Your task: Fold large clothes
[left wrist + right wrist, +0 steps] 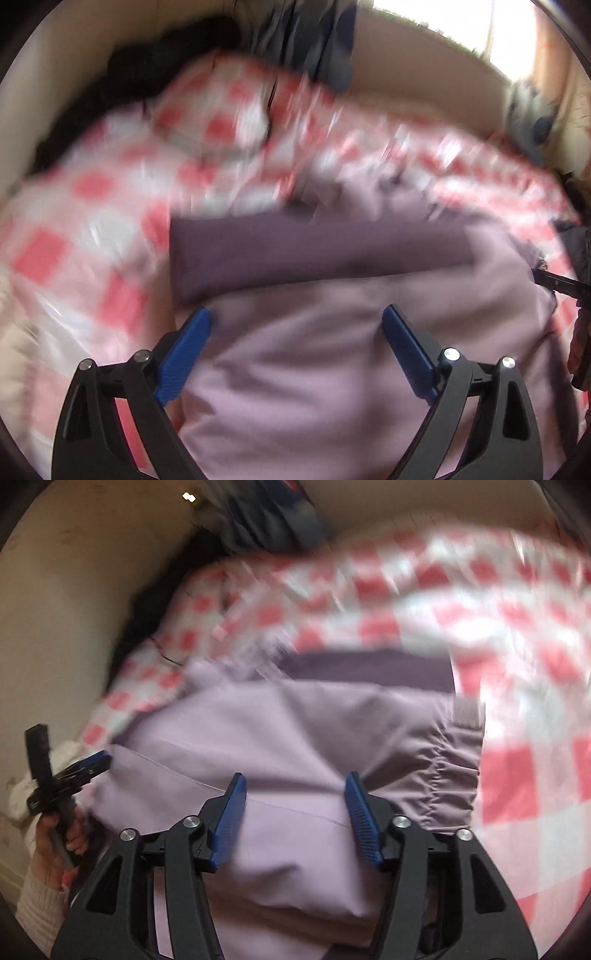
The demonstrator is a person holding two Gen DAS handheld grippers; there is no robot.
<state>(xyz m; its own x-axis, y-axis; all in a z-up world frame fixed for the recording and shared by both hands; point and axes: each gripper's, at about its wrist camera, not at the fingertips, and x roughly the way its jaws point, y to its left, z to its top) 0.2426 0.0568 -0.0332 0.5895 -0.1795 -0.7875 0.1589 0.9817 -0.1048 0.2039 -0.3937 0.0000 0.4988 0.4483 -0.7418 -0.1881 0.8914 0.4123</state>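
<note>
A lilac garment [295,369] lies folded on a pink-and-white checked bedcover [92,221], with a darker purple band [314,254] across its far edge. My left gripper [297,312] stands wide open just above the lilac cloth, with nothing pinched between its blue pads. In the right wrist view the same garment [258,731] shows a gathered elastic cuff [454,775] on the right. My right gripper [295,777] hovers over a fold with its jaws partly apart, and the pads press on nothing. The left gripper [92,764] shows at the garment's left edge. Both views are blurred.
The checked bedcover [517,664] spreads around the garment. Dark blue clothes [314,37] hang at the back, beside a black heap [147,66]. A bright window [461,22] is at the far right. A hand with a white knitted sleeve [40,897] holds the left gripper.
</note>
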